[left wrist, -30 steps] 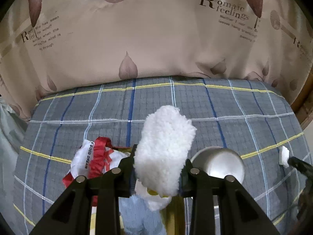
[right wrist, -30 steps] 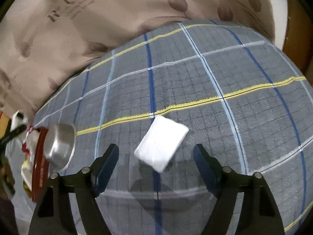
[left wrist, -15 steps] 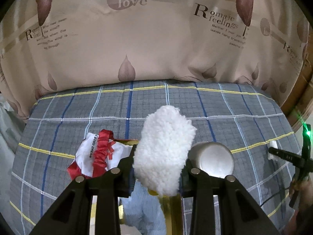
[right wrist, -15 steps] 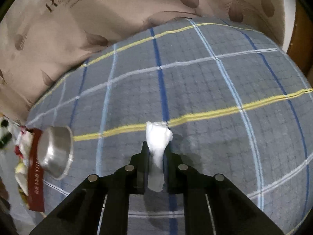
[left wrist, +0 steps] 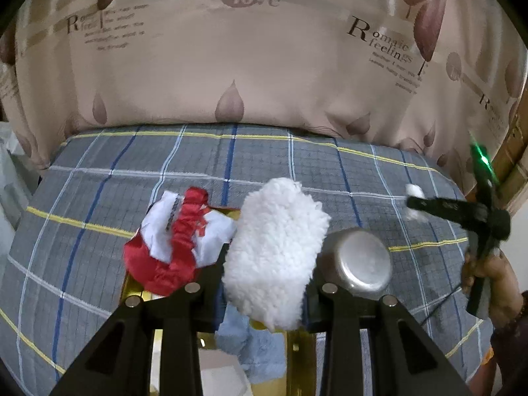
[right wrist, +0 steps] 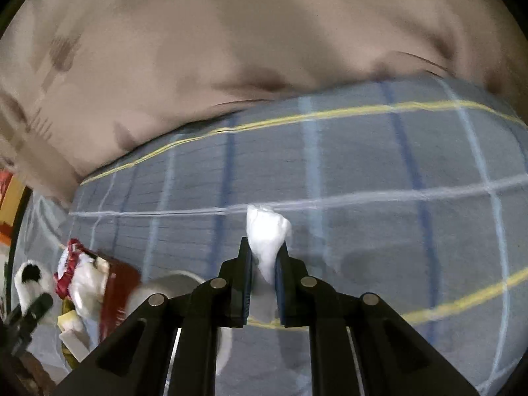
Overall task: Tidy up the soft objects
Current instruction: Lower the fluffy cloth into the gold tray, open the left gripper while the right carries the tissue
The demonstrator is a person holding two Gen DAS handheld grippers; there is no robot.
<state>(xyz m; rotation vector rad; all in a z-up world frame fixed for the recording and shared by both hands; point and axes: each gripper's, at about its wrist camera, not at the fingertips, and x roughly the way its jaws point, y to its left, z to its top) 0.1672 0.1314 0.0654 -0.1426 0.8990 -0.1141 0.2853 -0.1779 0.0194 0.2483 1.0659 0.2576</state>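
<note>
Nearest us, our left claw [left wrist: 262,292] pinches a fluffy white plush [left wrist: 275,250] upright, directly over the gold-edged box [left wrist: 290,340] that lies below and just behind it. Beside the box stand a steel bowl [left wrist: 358,260] and a red-and-white pouch [left wrist: 178,237]. Our right claw [right wrist: 264,275], clamped tight on a small white pad [right wrist: 265,236], rides right of the box above the plaid bed [right wrist: 379,198]; only the left view shows the box interior.

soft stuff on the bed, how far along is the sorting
Partly done: a red and white cloth and pale blue fabric already lie in the gold-edged box. In hand: the left gripper is shut on a white fluffy piece, the right gripper on a small white pad, both above the plaid sheet. Left: dropping both in.
</note>
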